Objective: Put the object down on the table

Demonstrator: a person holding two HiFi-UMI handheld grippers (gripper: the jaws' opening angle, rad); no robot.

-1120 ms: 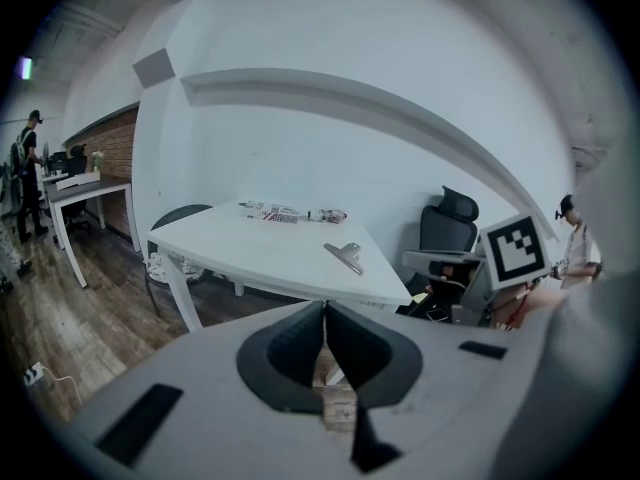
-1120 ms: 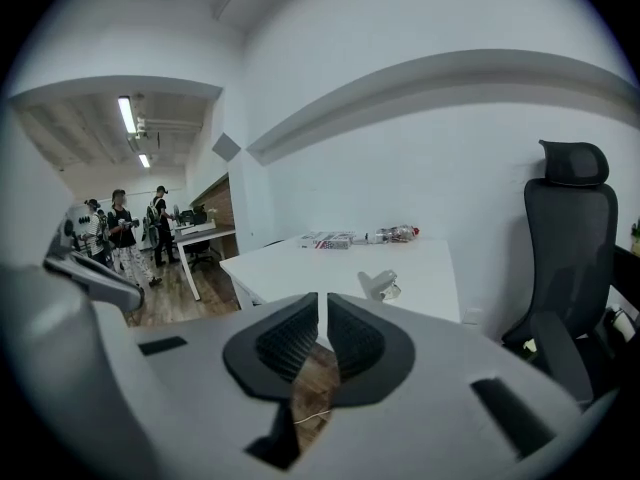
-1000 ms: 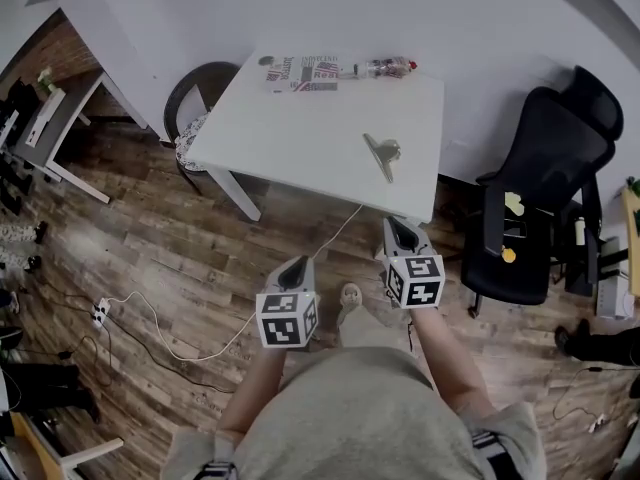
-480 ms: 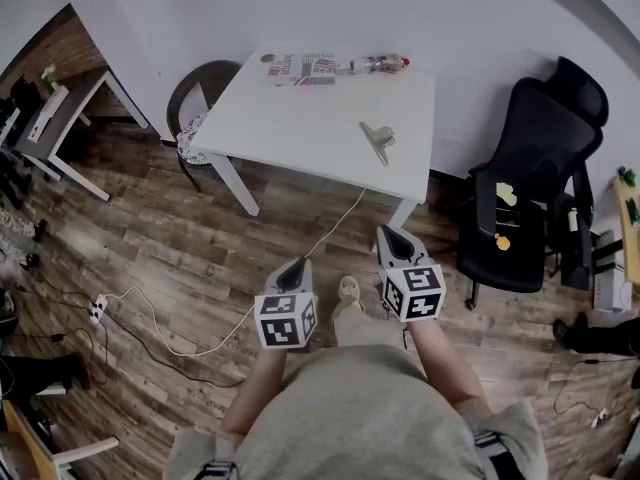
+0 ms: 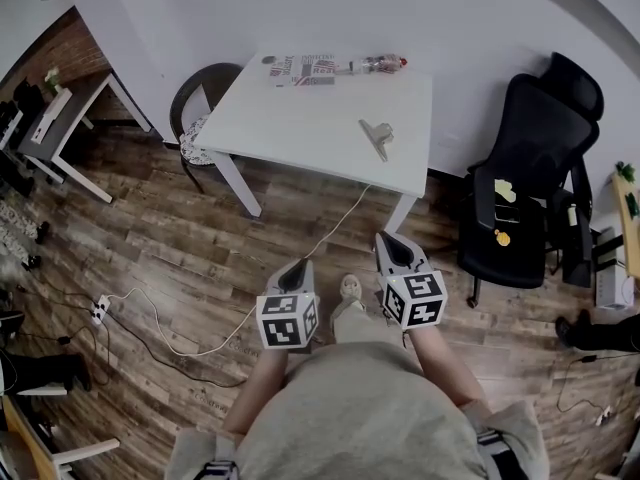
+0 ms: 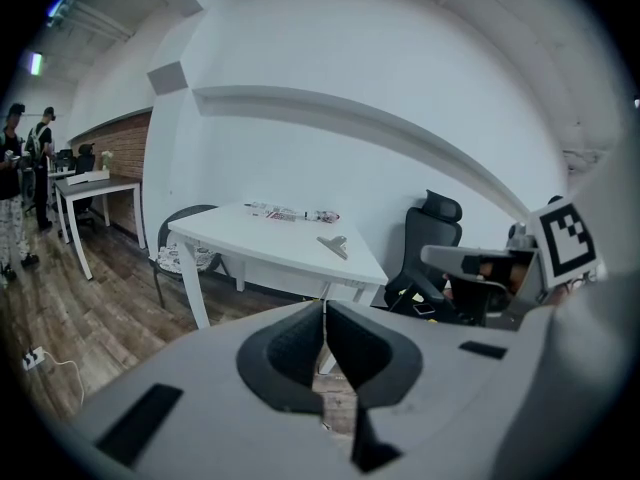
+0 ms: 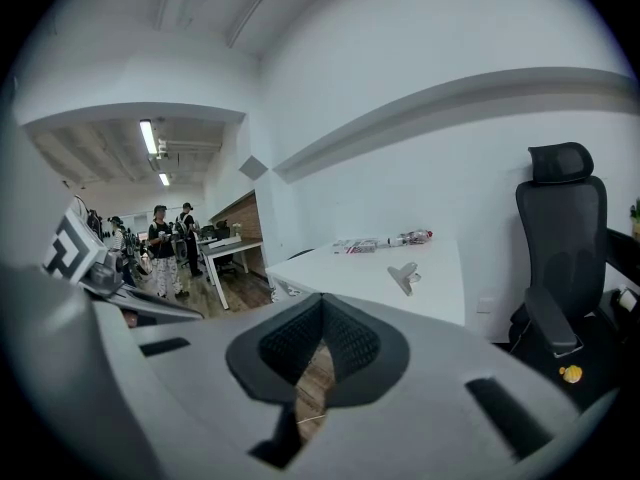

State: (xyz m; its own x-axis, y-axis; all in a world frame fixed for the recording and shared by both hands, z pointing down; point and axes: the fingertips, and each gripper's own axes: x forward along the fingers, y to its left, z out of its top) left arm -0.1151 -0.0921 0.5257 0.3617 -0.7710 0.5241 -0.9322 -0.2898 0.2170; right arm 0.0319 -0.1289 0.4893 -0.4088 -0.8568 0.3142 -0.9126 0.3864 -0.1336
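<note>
A silver binder clip (image 5: 376, 135) lies on the white table (image 5: 300, 128), toward its right side; it also shows as the clip (image 6: 333, 244) and the clip (image 7: 405, 276) in the gripper views. My left gripper (image 5: 297, 266) hangs over the wooden floor, well short of the table, jaws shut and empty (image 6: 323, 304). My right gripper (image 5: 391, 239) is beside it, a little nearer the table's front right corner, also shut with nothing between its pads (image 7: 322, 299). Neither gripper touches the clip.
A plastic bottle (image 5: 376, 64) and a printed sheet (image 5: 301, 70) lie along the table's far edge. A black office chair (image 5: 530, 188) stands at the right, a round chair (image 5: 198, 118) left of the table. A white cable (image 5: 200, 343) runs across the floor. People (image 7: 165, 248) stand far off.
Both grippers have drawn back from the table's front edge, and the table now sits farther off in the head view. The clip has stayed in place on the table.
</note>
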